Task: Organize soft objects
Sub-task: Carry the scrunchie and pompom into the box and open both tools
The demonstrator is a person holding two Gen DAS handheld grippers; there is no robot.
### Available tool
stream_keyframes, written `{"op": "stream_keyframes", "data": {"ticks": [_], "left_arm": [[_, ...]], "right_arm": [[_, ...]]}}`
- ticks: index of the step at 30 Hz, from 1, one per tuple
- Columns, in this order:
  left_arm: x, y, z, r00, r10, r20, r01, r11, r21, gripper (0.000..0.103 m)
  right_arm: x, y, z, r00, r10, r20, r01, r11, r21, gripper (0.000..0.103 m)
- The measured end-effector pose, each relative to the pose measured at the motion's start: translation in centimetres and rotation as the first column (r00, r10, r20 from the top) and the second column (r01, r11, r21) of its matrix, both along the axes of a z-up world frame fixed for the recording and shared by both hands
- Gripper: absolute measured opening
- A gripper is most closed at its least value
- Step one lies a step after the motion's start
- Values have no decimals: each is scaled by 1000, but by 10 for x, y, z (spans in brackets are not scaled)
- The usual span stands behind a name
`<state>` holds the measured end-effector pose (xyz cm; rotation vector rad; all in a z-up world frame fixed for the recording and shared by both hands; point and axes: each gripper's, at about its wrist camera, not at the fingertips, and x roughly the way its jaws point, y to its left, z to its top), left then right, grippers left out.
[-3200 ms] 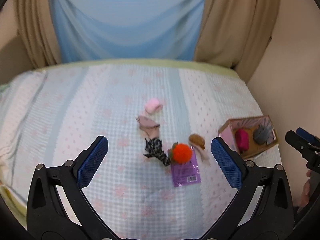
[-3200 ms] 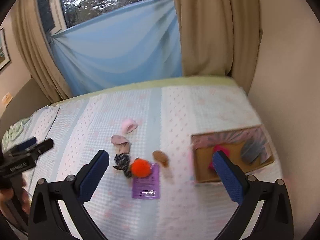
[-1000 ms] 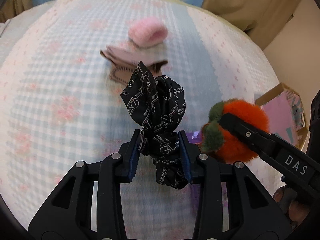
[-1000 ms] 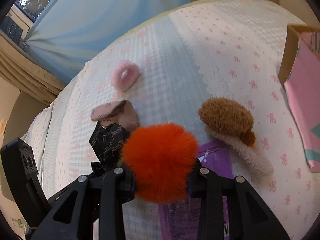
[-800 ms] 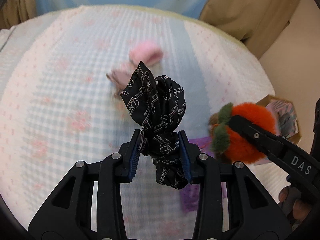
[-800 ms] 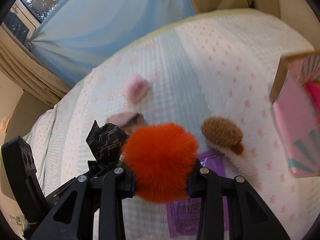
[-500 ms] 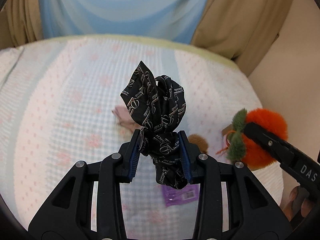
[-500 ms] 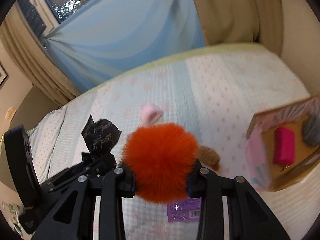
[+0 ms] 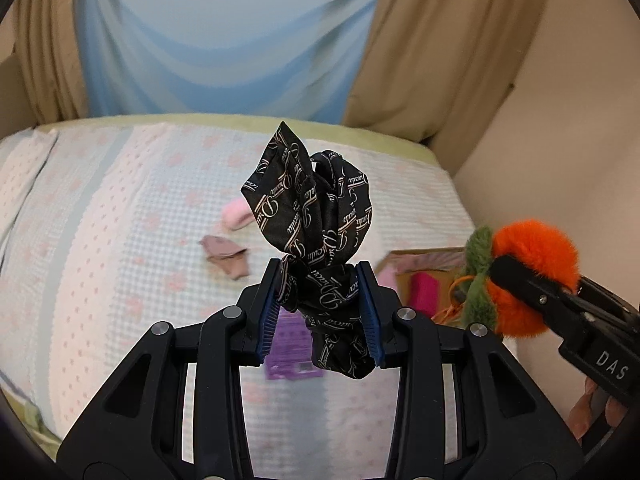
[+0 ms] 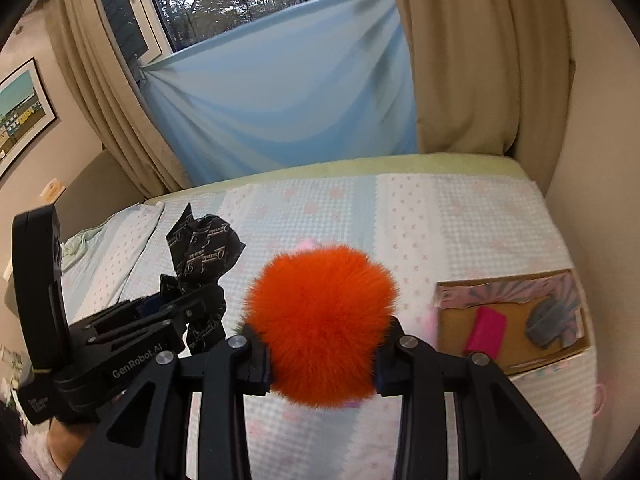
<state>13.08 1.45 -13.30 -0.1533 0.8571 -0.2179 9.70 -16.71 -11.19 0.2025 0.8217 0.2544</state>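
Observation:
High above the bed, my left gripper is shut on a black patterned cloth scrunchie, which sticks up between the blue pads. My right gripper is shut on a fluffy orange pompom with a green leafy tuft; it shows at the right of the left wrist view. The scrunchie and left gripper appear at the left of the right wrist view. A cardboard box with a pink lining lies on the bed at the right, holding a magenta item and a grey-blue item.
On the bedspread lie a pink fluffy item, a beige folded item and a purple packet. A wall runs along the bed's right side; curtains and a blue sheet hang behind.
Both grippers have risen well above the bed with their loads still held. The bed items look smaller and farther, and the box has come into the right wrist view.

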Motion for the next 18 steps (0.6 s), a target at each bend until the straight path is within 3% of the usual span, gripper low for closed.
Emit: {"op": "stream_keyframes", "data": {"ticks": [8, 13, 18], "left_arm": [[-7, -107, 25, 996, -82, 47, 82, 997, -7, 33], [-3, -175, 13, 990, -139, 13, 139, 989, -43, 33], [8, -230, -11, 983, -181, -37, 180, 983, -29, 33]], "right_arm": [[-19, -96, 16, 997, -78, 19, 79, 996, -53, 33], [-20, -148, 13, 991, -131, 1, 131, 988, -77, 33], [-9, -196, 2, 985, -170, -37, 165, 980, -108, 33]]}}
